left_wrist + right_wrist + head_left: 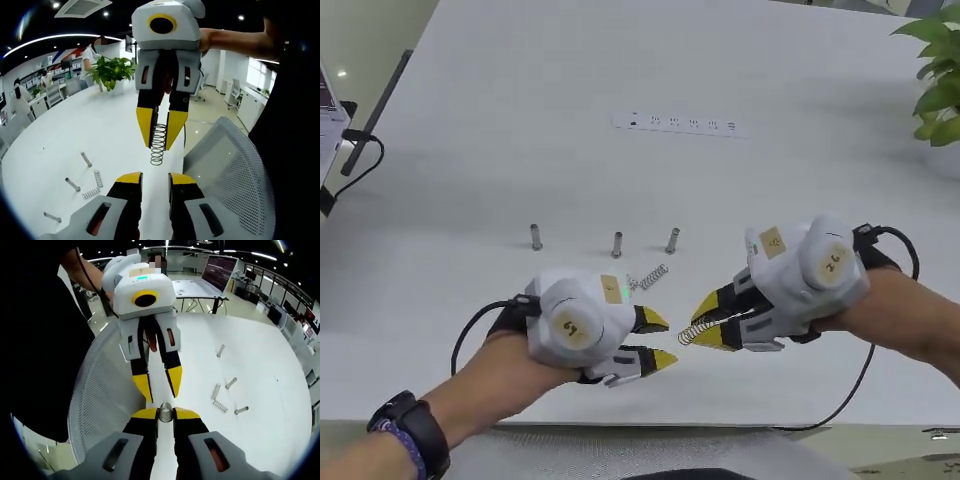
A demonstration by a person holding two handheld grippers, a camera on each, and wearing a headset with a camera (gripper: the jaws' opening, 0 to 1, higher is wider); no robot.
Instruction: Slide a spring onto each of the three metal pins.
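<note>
Three short metal pins (536,237) (617,244) (672,240) stand in a row on the white table (500,130). Two loose springs (650,277) lie just in front of them. My right gripper (706,323) is shut on a third spring (692,330), held above the table's near edge. In the right gripper view that spring (165,413) sits end-on between the jaws (165,415). My left gripper (661,340) faces it, open and holding nothing, tips a short gap from the spring. The left gripper view has the spring (158,145) hanging just beyond my open left gripper (156,179).
A white power strip (682,124) lies further back on the table. A green plant (935,70) stands at the far right, and a laptop (328,110) with a black cable at the far left. A grey mesh chair (230,165) is below the table's near edge.
</note>
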